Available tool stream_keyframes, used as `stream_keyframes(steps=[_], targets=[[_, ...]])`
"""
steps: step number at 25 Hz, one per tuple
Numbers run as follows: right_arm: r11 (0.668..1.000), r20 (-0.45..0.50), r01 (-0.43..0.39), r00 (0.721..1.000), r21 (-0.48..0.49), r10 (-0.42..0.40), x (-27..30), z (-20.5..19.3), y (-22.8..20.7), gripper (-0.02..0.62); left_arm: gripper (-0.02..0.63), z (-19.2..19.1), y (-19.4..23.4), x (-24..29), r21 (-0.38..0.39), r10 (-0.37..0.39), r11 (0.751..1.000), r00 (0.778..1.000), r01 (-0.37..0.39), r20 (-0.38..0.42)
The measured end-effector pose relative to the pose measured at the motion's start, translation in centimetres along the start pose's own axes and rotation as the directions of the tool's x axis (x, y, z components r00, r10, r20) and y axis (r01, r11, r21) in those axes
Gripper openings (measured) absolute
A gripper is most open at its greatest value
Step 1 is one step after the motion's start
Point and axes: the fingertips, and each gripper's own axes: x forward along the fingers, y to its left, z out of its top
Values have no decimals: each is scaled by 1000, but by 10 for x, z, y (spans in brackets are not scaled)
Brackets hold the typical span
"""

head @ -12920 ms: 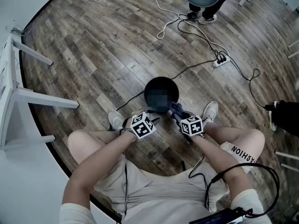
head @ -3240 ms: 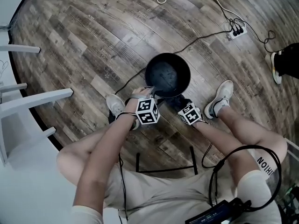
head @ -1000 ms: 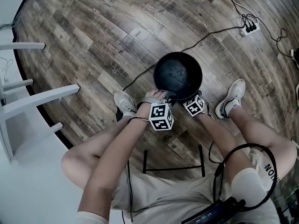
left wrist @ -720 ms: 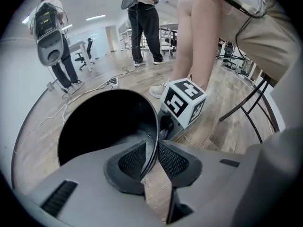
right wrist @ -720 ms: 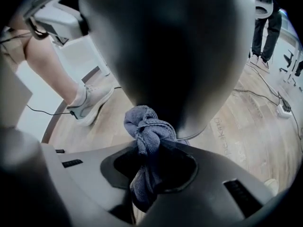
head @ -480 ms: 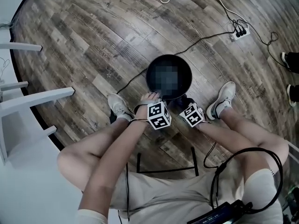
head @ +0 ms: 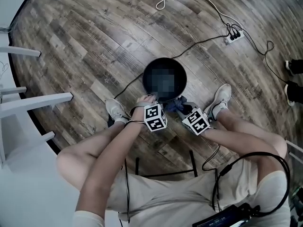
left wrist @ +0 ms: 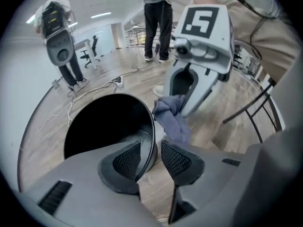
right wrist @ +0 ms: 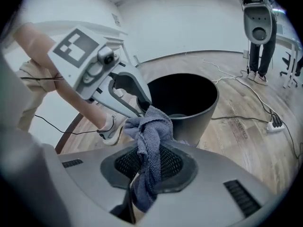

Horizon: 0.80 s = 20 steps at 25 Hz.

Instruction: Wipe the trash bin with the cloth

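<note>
The black round trash bin [head: 164, 82] stands on the wood floor between the person's shoes. My left gripper [head: 153, 100] is at its near rim; in the left gripper view the bin's rim [left wrist: 152, 126] runs between the jaws of the left gripper [left wrist: 147, 157]. Those jaws have just been opening, and a gap shows beside the rim. My right gripper [head: 180, 108] is shut on the grey-blue cloth [right wrist: 150, 138], which hangs bunched from the right gripper [right wrist: 149, 162] just off the bin's wall [right wrist: 194, 110]. The cloth [left wrist: 171, 119] also shows in the left gripper view.
Cables and a power strip [head: 232, 33] lie on the floor beyond the bin. White table legs [head: 35, 100] stand at the left. The person's shoes [head: 115, 110] [head: 221, 97] flank the bin. Other people [left wrist: 158, 18] stand farther off.
The right gripper has lifted with the cloth, away from the bin's wall and towards the camera. The left gripper stays at the near rim.
</note>
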Motion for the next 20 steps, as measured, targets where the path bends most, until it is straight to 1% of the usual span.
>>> stream_keyframes(steps=[2, 3, 4, 6, 8, 11, 13, 16, 20], targets=[[1000, 18, -10, 1000, -8, 11, -5, 6, 10, 78, 128, -16, 2, -3, 80, -24, 996, 999, 28, -45], [1000, 32, -13, 999, -14, 13, -6, 10, 14, 78, 128, -23, 3, -4, 99, -44, 994, 997, 50, -59], [1000, 45, -14, 999, -24, 15, -6, 15, 17, 77, 127, -27, 3, -3, 100, -68, 992, 996, 74, -63], [999, 51, -15, 999, -45, 18, -3, 20, 22, 78, 127, -30, 4, -2, 73, -105, 991, 993, 108, -48], [999, 49, -13, 999, -49, 15, 4, 23, 23, 78, 125, -30, 7, 1, 52, -110, 992, 993, 112, -44], [998, 40, 17, 999, -62, -14, 17, 23, 12, 78, 94, -30, 9, 4, 72, -96, 992, 993, 101, -63], [995, 25, 38, 999, -89, -36, 26, 20, 3, 78, 92, -30, 8, 4, 80, -102, 991, 993, 107, -60], [991, 10, 49, 999, -126, -48, 37, 13, -3, 78, 86, -29, 9, 3, 86, -121, 988, 992, 125, -47], [991, -12, 55, 998, -122, -57, 50, 1, -11, 77, 78, -28, 9, 1, 110, -129, 985, 991, 133, -42]])
